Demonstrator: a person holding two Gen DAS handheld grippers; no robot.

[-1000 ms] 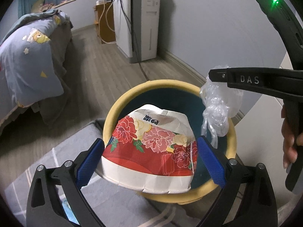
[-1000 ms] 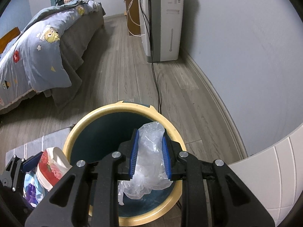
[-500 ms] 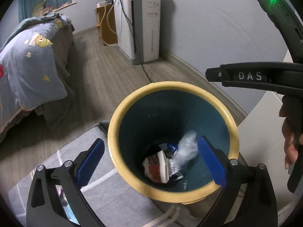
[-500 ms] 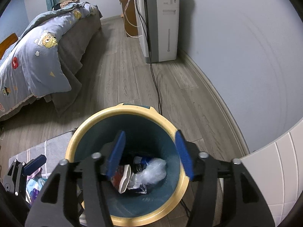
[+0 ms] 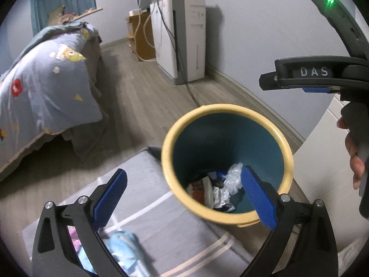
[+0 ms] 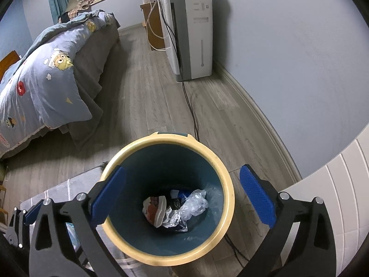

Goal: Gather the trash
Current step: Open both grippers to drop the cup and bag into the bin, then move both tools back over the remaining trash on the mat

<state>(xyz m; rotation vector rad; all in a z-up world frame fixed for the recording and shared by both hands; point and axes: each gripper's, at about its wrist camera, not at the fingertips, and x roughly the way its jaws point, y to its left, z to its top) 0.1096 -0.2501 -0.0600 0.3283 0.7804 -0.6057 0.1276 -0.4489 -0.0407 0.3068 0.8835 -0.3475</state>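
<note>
**Trash lands in bedroom bin**

A grey wood floor [image 6: 143,87] runs between a bed [image 6: 46,76] with a cartoon quilt and a white appliance [image 6: 191,30] against the pale wall; a grey rug [image 5: 161,226] lies at the bin's base. The right gripper [image 6: 182,194], jaws opening and empty, hangs above the yellow-rimmed bin [image 6: 228,184], where a clear plastic bag [image 6: 193,203] and a red-printed paper cup [image 6: 154,210] rest at the bottom. The left gripper [image 5: 184,196] stands wide, holding nothing, over the bin's near rim.
</note>
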